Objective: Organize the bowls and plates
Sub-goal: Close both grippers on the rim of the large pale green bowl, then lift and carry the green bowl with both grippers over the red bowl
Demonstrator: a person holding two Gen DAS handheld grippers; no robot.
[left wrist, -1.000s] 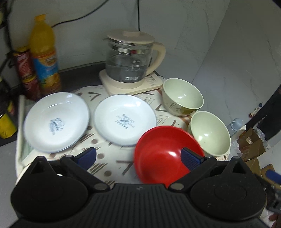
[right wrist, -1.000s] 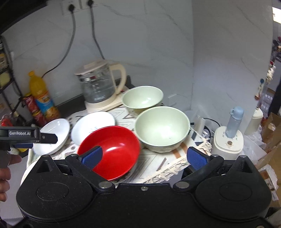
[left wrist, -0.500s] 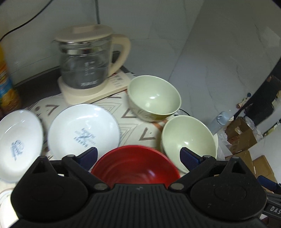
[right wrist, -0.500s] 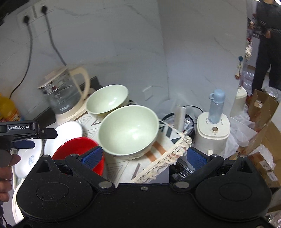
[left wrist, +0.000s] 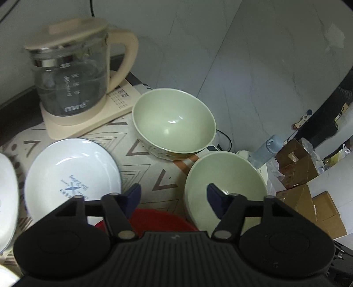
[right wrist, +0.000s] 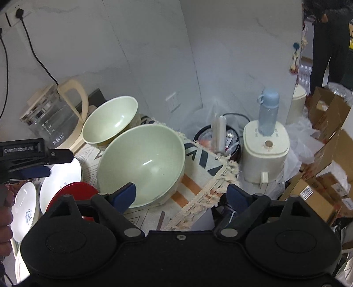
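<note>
Both my claws slid rightward, jaws narrowing yet apart, empty. Near green bowl [right wrist: 141, 163] sits dead ahead of right gripper [right wrist: 182, 194] (closer); left gripper [left wrist: 174, 197] flanks its rim.

Two pale green bowls [left wrist: 174, 121] [left wrist: 222, 183], a red bowl [left wrist: 158, 220], white plates [left wrist: 70, 172] with blue print, a cream cloth [left wrist: 143, 159] with brown triangles.

Ahead of you pale marble-look wall panels [right wrist: 143, 55] meet in a corner, with a plugged-in wall socket [right wrist: 13, 15] at upper left. The counter [left wrist: 15, 110] is dark under a patterned runner [left wrist: 141, 163]. Cardboard boxes [right wrist: 326, 114] crowd the floor to your right.
</note>
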